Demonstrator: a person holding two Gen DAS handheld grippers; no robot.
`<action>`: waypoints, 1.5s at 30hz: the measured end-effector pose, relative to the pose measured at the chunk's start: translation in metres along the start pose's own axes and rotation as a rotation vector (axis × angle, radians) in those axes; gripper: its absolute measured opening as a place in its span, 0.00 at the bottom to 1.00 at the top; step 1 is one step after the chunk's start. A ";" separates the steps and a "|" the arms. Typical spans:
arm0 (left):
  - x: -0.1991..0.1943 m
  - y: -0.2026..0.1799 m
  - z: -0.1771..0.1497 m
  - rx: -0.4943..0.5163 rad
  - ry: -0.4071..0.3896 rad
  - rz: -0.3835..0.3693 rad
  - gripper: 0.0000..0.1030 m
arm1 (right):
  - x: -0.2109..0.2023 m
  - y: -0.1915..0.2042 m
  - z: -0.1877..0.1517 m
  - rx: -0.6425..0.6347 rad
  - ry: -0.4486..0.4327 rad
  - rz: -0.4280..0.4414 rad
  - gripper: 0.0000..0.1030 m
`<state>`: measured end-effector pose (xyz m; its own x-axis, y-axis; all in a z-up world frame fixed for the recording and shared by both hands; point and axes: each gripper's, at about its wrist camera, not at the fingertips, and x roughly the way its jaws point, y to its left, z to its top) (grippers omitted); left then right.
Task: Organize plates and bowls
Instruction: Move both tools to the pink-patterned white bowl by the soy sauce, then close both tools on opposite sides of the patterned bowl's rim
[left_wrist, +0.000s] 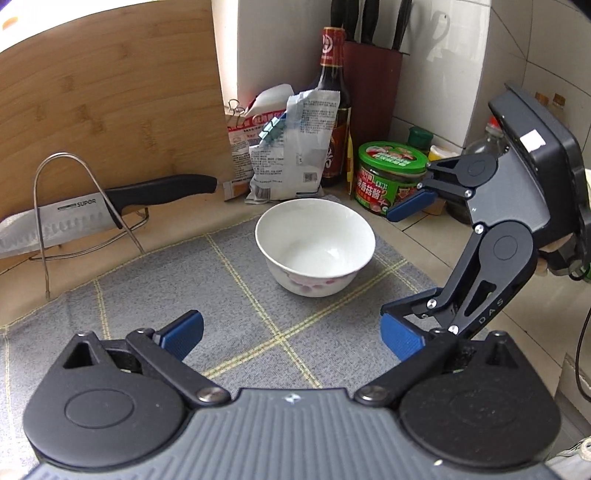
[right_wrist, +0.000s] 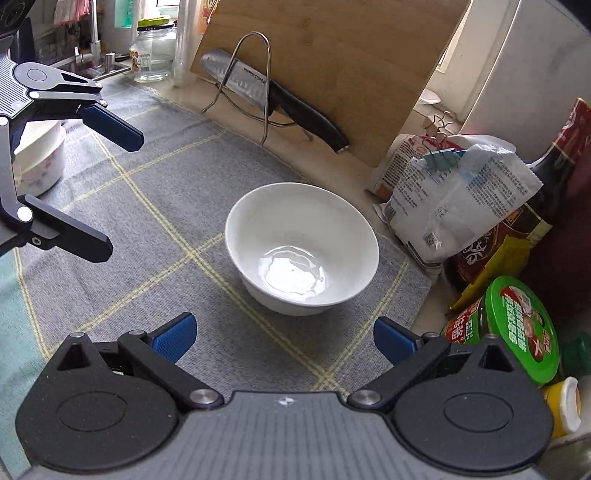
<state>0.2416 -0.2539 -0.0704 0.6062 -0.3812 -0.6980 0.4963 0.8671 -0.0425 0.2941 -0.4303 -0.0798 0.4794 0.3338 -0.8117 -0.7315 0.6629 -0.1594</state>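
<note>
The bowl (left_wrist: 315, 246) stands upright on the grey checked cloth (left_wrist: 229, 314), near the cloth's far right corner, and it is empty; its pink flower print shows only in the left wrist view, while in the right wrist view the bowl (right_wrist: 302, 248) turns a plain white side. A second bowl (right_wrist: 38, 162) stands far on the left of the cloth (right_wrist: 147, 229), but the left gripper (right_wrist: 116, 184) covers part of it, so its full shape is hard to make out. The left gripper (left_wrist: 291, 334) has its jaws spread wide with nothing between them, and it hangs over bare cloth on the near side of the bowl. The right gripper (right_wrist: 282, 338) is also spread wide and holds nothing; from the left camera it (left_wrist: 400, 269) comes in from the right, just beside the bowl, not touching it. Behind the bowl the room is tight: bags (left_wrist: 288, 147) closed with clips, a dark bottle (left_wrist: 332, 110) and a green-lidded jar (left_wrist: 391, 177) stand close together at the cloth's far edge, and the bags hide the lower part of the bottle. The jar (right_wrist: 517, 328) is partly cut off by the right gripper's body in its own view. To the left, a knife (left_wrist: 92, 214) rests in a wire rack (left_wrist: 62, 206) against a wooden board (left_wrist: 110, 92), on the table (left_wrist: 207, 218) beyond the cloth. The open room lies in front and to the left of the bowl, where the cloth is free. The knife block (left_wrist: 373, 74) at the back is cut off at the top.
</note>
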 end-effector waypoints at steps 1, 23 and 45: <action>0.005 -0.001 0.000 -0.002 0.007 0.008 0.99 | 0.004 -0.004 0.001 -0.011 0.004 0.010 1.00; 0.079 -0.015 0.023 0.170 0.107 0.050 0.96 | 0.036 -0.031 0.016 -0.225 0.015 0.124 1.00; 0.090 -0.017 0.034 0.410 0.125 -0.011 0.78 | 0.041 -0.031 0.026 -0.415 0.017 0.171 0.89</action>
<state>0.3088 -0.3140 -0.1080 0.5321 -0.3262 -0.7813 0.7236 0.6544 0.2195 0.3492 -0.4197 -0.0933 0.3294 0.4017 -0.8545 -0.9337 0.2733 -0.2314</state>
